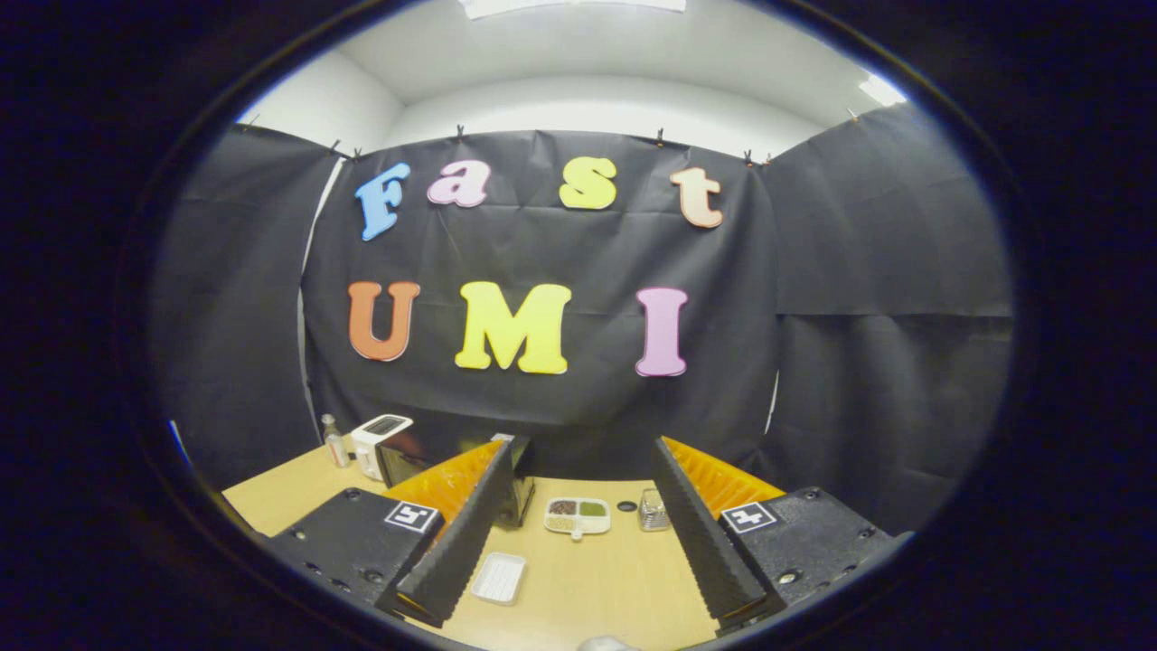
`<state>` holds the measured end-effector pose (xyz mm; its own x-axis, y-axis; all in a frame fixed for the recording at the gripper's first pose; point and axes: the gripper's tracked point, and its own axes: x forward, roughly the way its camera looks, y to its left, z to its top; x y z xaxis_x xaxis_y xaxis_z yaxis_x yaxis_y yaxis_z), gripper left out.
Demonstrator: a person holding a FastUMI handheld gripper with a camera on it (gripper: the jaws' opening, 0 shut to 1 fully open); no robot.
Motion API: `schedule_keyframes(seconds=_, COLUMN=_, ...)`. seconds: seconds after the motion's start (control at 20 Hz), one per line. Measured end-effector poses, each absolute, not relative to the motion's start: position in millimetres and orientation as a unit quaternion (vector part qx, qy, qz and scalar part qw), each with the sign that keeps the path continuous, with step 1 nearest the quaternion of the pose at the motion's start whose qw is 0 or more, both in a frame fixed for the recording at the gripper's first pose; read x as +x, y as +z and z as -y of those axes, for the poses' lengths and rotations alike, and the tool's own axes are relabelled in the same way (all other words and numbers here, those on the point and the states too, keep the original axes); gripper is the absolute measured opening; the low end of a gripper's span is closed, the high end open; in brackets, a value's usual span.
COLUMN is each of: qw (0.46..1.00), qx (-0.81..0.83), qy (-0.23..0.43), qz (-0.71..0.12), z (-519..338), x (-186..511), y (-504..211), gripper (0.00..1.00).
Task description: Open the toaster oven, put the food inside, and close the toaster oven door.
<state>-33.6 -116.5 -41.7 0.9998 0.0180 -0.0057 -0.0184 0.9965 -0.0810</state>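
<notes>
The camera is riding on the gripper point(583, 470), looking level along its spread fingers over the table point(587, 579) toward the far wall point(560, 425), well back.

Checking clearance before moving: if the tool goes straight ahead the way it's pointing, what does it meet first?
Probably nothing low: the open tool aims above the divided food tray, so the way looks free up to the booth's cloth wall, though depth is unclear.

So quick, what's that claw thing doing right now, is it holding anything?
Gripper: open, holding nothing; its fingers are spread wide above the table, with the white tray between them.
</notes>
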Motion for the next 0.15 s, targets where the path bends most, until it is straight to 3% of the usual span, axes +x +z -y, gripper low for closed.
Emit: schedule_keyframes(seconds=0.15, qw=0.999, qx=-0.034, qy=0.006, qz=0.000, z=119.0, x=-35.8, y=-40.6, gripper=0.99)
